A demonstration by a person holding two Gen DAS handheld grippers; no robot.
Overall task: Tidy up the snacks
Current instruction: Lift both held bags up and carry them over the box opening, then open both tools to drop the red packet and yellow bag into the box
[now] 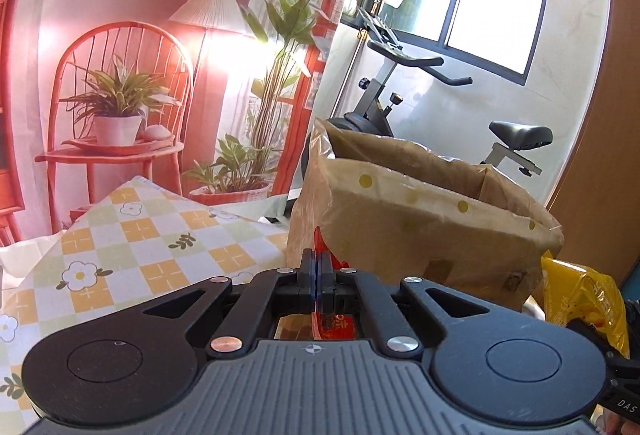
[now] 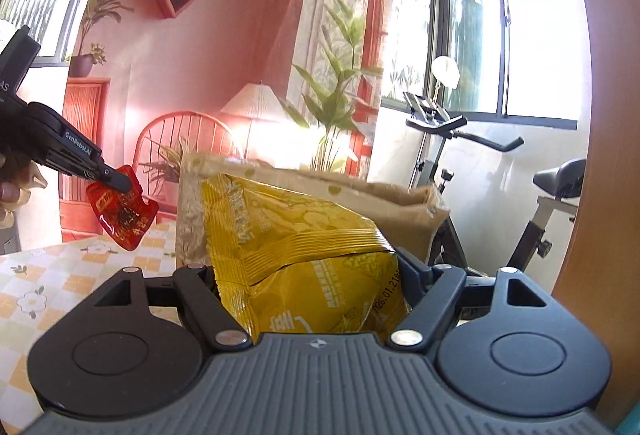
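Observation:
A brown paper bag point(image 1: 420, 219) stands open on the checked tablecloth point(image 1: 132, 247), just ahead of both grippers; it also shows in the right wrist view point(image 2: 384, 203). My left gripper point(image 1: 316, 275) is shut on a small red snack packet point(image 1: 332, 327), held in the air left of the bag; the packet shows clearly in the right wrist view point(image 2: 122, 215). My right gripper point(image 2: 312, 267) is shut on a big yellow snack bag point(image 2: 304, 251), held in front of the paper bag's opening. That yellow bag also shows at the right edge of the left wrist view point(image 1: 588, 303).
An exercise bike point(image 1: 400, 91) stands behind the paper bag by the window. A printed room backdrop point(image 1: 140, 35) hangs behind the table. A brown wooden panel point(image 2: 600, 195) rises on the right.

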